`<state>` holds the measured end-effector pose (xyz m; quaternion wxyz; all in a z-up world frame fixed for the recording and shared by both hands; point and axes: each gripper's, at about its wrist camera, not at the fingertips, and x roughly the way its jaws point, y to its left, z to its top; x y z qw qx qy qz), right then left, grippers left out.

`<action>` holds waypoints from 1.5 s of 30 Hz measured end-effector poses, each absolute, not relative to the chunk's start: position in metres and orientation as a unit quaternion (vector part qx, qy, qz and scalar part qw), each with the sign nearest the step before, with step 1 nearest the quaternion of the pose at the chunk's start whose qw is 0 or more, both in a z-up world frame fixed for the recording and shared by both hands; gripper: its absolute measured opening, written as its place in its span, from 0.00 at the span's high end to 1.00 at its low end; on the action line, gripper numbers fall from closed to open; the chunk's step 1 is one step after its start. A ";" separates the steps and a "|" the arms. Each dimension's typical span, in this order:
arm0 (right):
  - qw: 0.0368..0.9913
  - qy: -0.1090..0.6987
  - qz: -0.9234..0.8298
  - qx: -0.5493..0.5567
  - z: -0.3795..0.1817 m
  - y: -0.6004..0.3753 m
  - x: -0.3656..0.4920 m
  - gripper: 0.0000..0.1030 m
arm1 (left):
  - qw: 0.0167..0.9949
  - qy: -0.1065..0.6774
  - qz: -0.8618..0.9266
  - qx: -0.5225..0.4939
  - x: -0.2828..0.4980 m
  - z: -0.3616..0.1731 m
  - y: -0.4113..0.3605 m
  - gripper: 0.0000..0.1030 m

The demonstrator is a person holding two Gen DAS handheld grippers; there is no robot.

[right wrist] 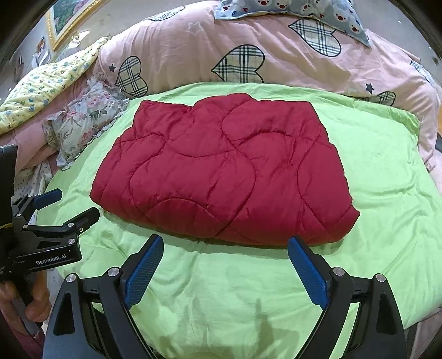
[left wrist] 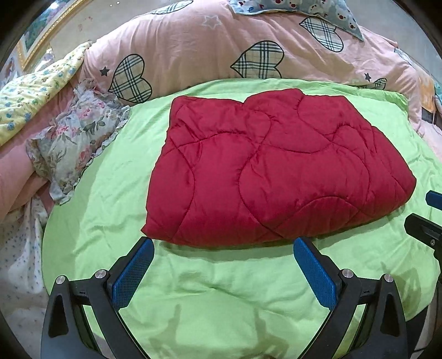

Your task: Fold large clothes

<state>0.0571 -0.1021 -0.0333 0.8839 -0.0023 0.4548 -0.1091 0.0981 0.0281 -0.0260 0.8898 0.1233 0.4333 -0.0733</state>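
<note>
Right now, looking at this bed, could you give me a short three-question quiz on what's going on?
1. True or false: the red quilted garment lies folded on the green sheet.
2. Which is held in the left gripper? A) the garment B) the floral pillow C) nothing
3. Fill in: the right gripper has its jaws ____.

Key: 1 true; 2 C; 3 open, with nothing between them.

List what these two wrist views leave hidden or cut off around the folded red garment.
- Red quilted garment: its underside and inner folded layers, sleeves and collar are hidden by its own top layer in both views.
- Right tool: cut off by the right edge of the left wrist view.
- Hand holding the left tool: cut by the left edge of the right wrist view.
- Framed picture: cropped by the fisheye rim.
</note>
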 end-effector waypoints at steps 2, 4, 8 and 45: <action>0.884 0.455 -0.109 -0.003 -0.034 -0.103 0.060 0.09 | 0.890 0.433 -0.072 0.122 0.100 -0.026 0.029 0.01; 0.883 0.456 -0.111 -0.002 -0.035 -0.104 0.063 0.09 | 0.889 0.435 -0.071 0.122 0.104 -0.028 0.029 0.01; 0.881 0.459 -0.112 -0.001 -0.039 -0.107 0.071 0.09 | 0.888 0.436 -0.069 0.126 0.111 -0.031 0.027 0.01; 0.877 0.467 -0.113 0.011 -0.046 -0.126 0.108 0.09 | 0.885 0.444 -0.068 0.122 0.153 -0.047 0.022 0.01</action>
